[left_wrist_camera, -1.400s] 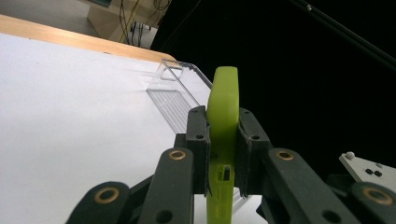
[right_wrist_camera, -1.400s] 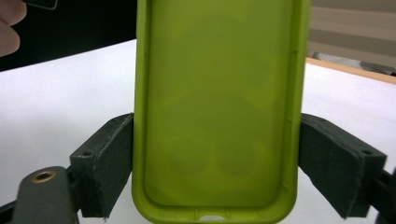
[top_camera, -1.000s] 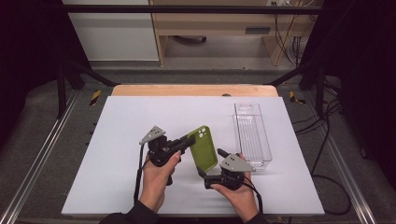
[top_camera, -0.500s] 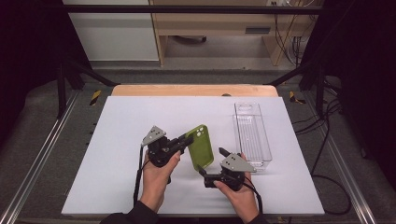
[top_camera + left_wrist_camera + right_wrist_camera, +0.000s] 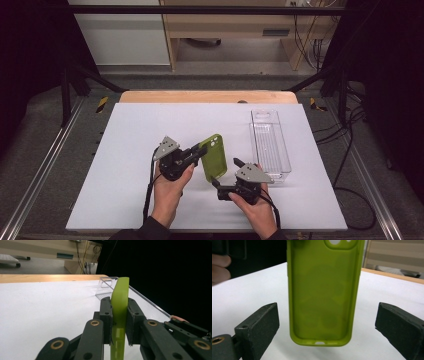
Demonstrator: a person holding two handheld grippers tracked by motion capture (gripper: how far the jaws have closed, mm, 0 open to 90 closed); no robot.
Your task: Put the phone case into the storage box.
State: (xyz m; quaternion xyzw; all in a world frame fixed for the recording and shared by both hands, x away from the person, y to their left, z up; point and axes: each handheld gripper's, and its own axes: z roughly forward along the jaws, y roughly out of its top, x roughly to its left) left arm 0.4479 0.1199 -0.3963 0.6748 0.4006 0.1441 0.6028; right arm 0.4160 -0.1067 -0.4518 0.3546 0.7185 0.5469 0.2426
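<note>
At the left of the white worktop (image 5: 120,165), the left tongs (image 5: 200,151) are clamped on a green phone case (image 5: 214,157), one jaw pressing each broad face at the long edge nearest that hand. The left gripper view shows the case (image 5: 120,302) edge-on between the pads, standing upright and held clear of the worktop (image 5: 47,310).

Handling: the case is an empty shell and should be very light. Its look suggests soft silicone or flexible plastic, so expect it to bend or twist under side load rather than crack. The matt surface should offer fair friction to the pads. Breakage risk is judged low; the main risk is that the shell buckles or slips out when squeezed across its open width.

Moving right, the right tongs (image 5: 226,172) sit just beside the lower end of the case, jaws spread. They have just been closing slightly. The right gripper view shows the hollow inner side of the case (image 5: 322,290) hanging between the two pads with a clear gap on each side, so nothing is gripped there.

Recommended hold for a second grip: the bottom end, across the thickness near the rim, where the wall is stiffest.

Farther right, a clear plastic tray (image 5: 270,145) lies on the worktop, well apart from the case.
</note>
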